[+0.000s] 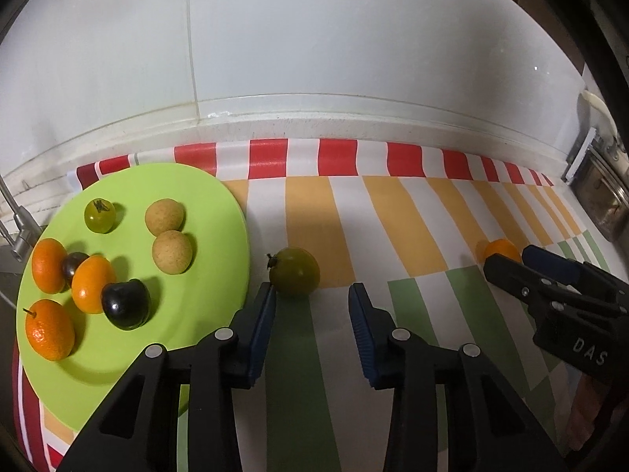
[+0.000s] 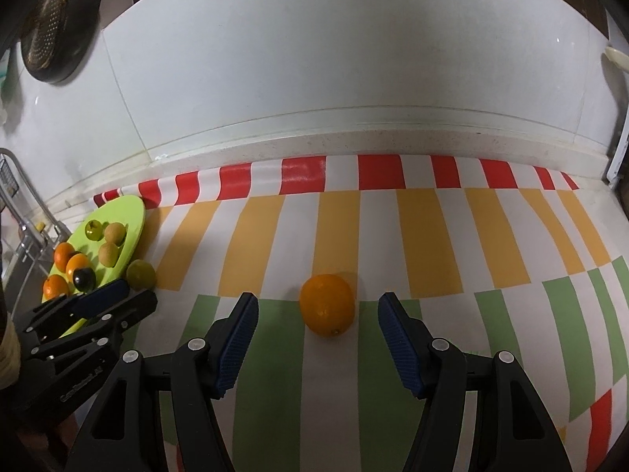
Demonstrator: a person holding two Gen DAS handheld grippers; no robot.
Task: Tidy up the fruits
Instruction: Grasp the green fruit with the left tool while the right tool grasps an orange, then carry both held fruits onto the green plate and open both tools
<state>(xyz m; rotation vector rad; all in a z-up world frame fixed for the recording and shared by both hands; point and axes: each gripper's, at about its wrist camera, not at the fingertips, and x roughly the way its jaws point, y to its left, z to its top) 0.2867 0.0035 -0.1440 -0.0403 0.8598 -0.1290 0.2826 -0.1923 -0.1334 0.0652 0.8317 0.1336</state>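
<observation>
Black jaw arms with blue pads fill the foreground of both wrist views. On the left, my left gripper (image 1: pixel 311 293) points steeply down at the striped cloth (image 1: pixel 393 212), its jaws narrowed but with a gap between the pads and nothing pressed in it. A green tomato (image 1: pixel 295 276) lies on the cloth just ahead of the left pad, off the plate's right edge and unheld. Further left sits the lime-green plate (image 1: pixel 212 196), near the cloth's left end, carrying three oranges, two tan round fruits, two dark plums and a small green tomato.

Along the back edge of the worktop runs a pale raised lip under a white tiled wall (image 1: pixel 314 39); the cloth's red-and-white border lies against it, with orange bands nearer and green bands nearest me.

To the right, my right gripper (image 2: pixel 318 306) also tilts down, its jaws at a middling width. One orange (image 2: pixel 327 303) rests on the cloth between the pads, touching neither. A dark colander (image 2: pixel 51 39) hangs at the wall's upper left in that view.
</observation>
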